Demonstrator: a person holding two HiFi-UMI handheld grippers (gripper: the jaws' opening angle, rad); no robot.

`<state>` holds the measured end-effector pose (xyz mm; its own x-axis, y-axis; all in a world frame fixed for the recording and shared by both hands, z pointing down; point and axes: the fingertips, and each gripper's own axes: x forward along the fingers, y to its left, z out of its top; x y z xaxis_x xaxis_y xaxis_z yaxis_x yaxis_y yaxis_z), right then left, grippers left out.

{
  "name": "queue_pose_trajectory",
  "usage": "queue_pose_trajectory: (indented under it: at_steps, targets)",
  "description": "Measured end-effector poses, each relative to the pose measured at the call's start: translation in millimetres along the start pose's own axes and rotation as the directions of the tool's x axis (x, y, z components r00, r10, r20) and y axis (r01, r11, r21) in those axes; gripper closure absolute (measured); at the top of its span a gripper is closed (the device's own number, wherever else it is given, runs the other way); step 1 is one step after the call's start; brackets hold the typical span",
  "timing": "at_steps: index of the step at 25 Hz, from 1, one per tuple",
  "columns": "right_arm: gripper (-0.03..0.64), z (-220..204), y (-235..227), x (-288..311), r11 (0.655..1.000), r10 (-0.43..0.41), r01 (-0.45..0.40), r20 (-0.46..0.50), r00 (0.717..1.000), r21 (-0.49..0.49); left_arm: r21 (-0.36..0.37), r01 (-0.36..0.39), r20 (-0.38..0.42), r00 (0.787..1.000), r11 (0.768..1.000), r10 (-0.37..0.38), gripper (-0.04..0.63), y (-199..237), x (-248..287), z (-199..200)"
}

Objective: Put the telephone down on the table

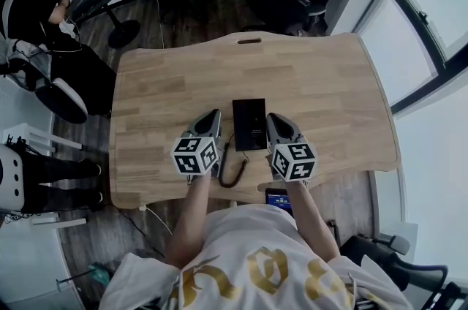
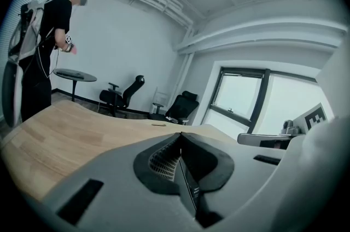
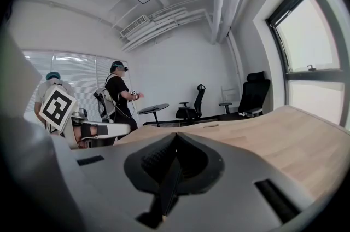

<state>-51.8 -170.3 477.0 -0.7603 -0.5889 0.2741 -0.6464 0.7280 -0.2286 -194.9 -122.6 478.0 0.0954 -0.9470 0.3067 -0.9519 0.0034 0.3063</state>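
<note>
Telephone (image 1: pixel 249 123) lies on the bench (image 1: pixel 329 82); my left tool (image 1: pixel 212 115) and right tool (image 1: pixel 274 118), closed on nothing, should retreat gently toward six o'clock.

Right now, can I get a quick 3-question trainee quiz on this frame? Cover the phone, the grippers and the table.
1. True or false: the left gripper is shut on the telephone.
2. Where is the telephone? A) flat on the table, between the two grippers; B) on the floor; C) on a chair.
3. What runs from the telephone's near end toward the person?

Key:
1. False. The left gripper and the right gripper are both shut with nothing between the jaws.
2. A.
3. A dark cable.
</note>
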Motion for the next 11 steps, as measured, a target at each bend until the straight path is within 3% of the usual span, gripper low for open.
queue_pose_trajectory:
  at_steps: [11]
  targets:
    - [0.604,-5.1,-6.2,4.1,1.000,0.008,-0.008,-0.012,1.000,0.011,-0.010,0.009,0.001,1.000,1.000,-0.009,0.586,0.8,9.0,-2.6]
